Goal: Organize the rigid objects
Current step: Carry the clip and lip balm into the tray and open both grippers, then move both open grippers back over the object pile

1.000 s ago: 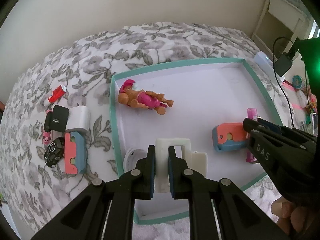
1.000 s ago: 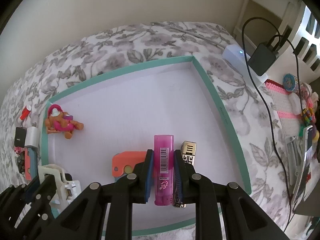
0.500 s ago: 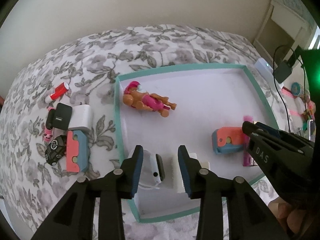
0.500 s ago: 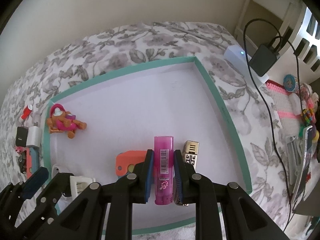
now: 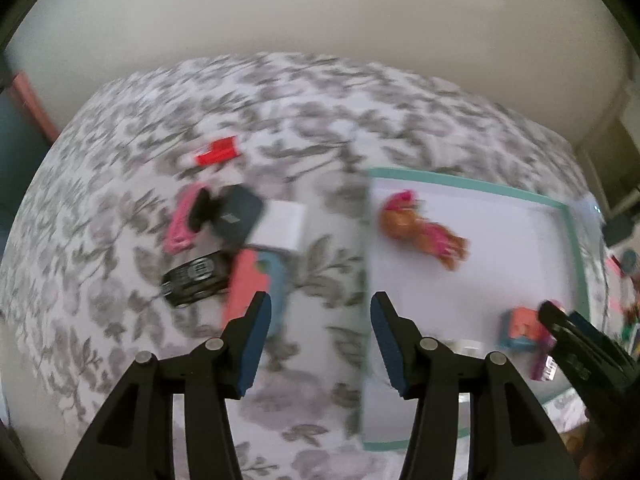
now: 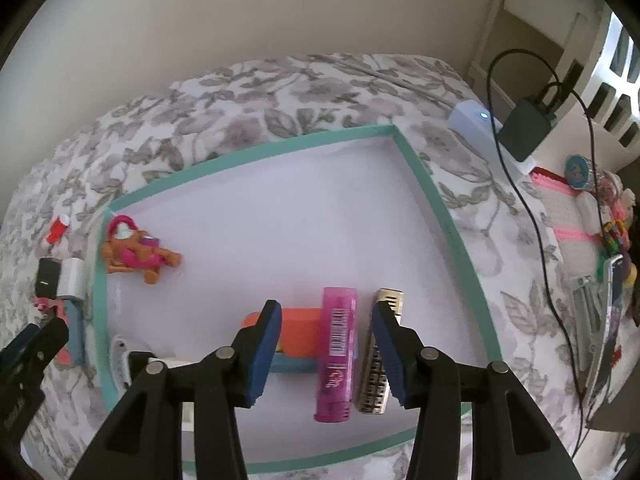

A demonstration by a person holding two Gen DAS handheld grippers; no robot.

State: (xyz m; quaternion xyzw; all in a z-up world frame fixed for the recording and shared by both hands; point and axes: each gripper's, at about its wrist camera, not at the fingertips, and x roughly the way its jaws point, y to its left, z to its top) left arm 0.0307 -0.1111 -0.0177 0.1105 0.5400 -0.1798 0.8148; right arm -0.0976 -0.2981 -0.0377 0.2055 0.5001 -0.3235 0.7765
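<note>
A white tray with a teal rim (image 6: 440, 204) lies on the floral bedspread. In it lie a pink lighter (image 6: 336, 352), a gold lighter (image 6: 378, 356), an orange-and-blue block (image 6: 298, 330), an orange doll (image 6: 136, 252) and a white piece (image 6: 120, 356). My right gripper (image 6: 326, 354) is open over the pink lighter, empty. My left gripper (image 5: 320, 336) is open and empty above the bedspread, left of the tray rim (image 5: 576, 248). Its view is blurred. A pile left of the tray holds an orange-and-blue block (image 5: 256, 280), a white box (image 5: 282, 226), a black box (image 5: 236, 216), a black toy (image 5: 196, 278) and a pink piece (image 5: 182, 220).
A red-and-white tube (image 5: 218, 152) lies further back on the bedspread. A white hub with a black adapter (image 6: 524, 128) and cable sits at the bed's right corner. Pink and coloured clutter (image 6: 592, 224) lies on the right.
My right gripper has opened and let go of the pink lighter, which now lies in the tray. My left gripper has opened wider and swung left, off the tray towards the pile.
</note>
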